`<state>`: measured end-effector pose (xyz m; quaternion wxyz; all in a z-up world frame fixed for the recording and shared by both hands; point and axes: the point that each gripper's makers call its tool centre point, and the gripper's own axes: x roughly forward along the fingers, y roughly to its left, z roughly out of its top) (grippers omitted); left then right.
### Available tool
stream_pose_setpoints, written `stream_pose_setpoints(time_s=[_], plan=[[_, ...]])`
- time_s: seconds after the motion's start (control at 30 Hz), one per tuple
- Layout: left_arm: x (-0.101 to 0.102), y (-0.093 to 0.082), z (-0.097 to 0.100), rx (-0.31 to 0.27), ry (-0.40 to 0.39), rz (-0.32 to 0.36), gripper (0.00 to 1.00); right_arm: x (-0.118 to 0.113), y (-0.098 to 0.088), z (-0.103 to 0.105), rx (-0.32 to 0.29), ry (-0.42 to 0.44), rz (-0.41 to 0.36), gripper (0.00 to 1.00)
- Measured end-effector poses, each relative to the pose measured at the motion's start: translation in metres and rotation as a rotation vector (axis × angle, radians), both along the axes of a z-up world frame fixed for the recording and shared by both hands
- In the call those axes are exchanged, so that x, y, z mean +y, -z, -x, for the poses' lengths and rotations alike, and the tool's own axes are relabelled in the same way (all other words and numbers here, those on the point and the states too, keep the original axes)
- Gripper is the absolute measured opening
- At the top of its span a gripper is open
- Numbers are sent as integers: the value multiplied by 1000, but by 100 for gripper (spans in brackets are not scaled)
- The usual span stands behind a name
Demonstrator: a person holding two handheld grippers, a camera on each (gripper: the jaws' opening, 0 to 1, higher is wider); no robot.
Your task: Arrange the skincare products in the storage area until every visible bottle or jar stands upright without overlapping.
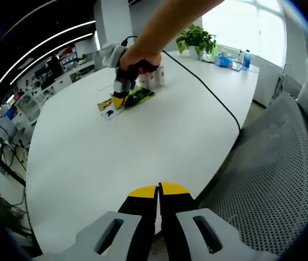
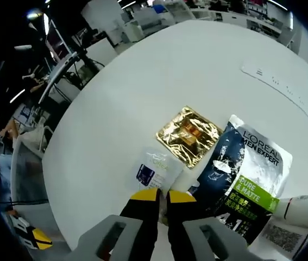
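Right gripper low over white table, jaws nearly together, tips near a small white sachet. Beside it a gold foil packet and a dark L'Oréal Men Expert pouch, all lying flat.

– Is there any writing that can be read?
– Yes, in the right gripper view. The dark packet carries "L'OREAL MEN EXPERT" in white near its top.
– Anything lower on it?
– A green band with "PURE & MATTE" in white, and beneath that a row of characters too small to make out. Near the bottom edge stand large white figures that look like "4 1", partly cut off.
– And the small white sachet?
– It has a faint green word and a dark blue square, neither legible.
– The gold packet?
– No lettering can be made out on it.
– And the left gripper view?
– The packets on the table are too far off to read.
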<state>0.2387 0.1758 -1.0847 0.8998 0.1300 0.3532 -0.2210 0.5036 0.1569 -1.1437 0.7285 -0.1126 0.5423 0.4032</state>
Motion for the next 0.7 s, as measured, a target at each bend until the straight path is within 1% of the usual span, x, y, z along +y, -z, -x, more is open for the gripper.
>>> stream_pose_setpoints(time_s=[0.17,0.27,0.33,0.37,0.47,0.53,0.57,0.6,0.63,0.7], plan=[[0,-1,0,-6,2,0,0,-2,-1,3,17,35,12,0],[-1,-2,0,-8,2,2,0,-2,-1,5,17,37,13,2],[-1,-2,0,-10,6,1,0,-4,-2,4,-23,-14,49,5],[-1,-2,0,-10,6,2,0,-2,-3,6,-25,-30,45,7],[-2,-2,0,-11,8,2,0,0,-7,7,-36,-34,41,9],[-2,-2,0,-13,10,2,0,-1,-8,0,-89,-75,64,12],[-2,-2,0,-12,10,2,0,0,-8,1,-112,-107,77,14],[-2,-2,0,-12,11,2,0,1,-9,0,-130,-139,80,16],[-2,-2,0,-10,12,1,0,-1,-8,0,-145,-153,107,19],[-2,-1,1,-6,14,-1,0,-1,-8,-1,-166,-186,123,21]])
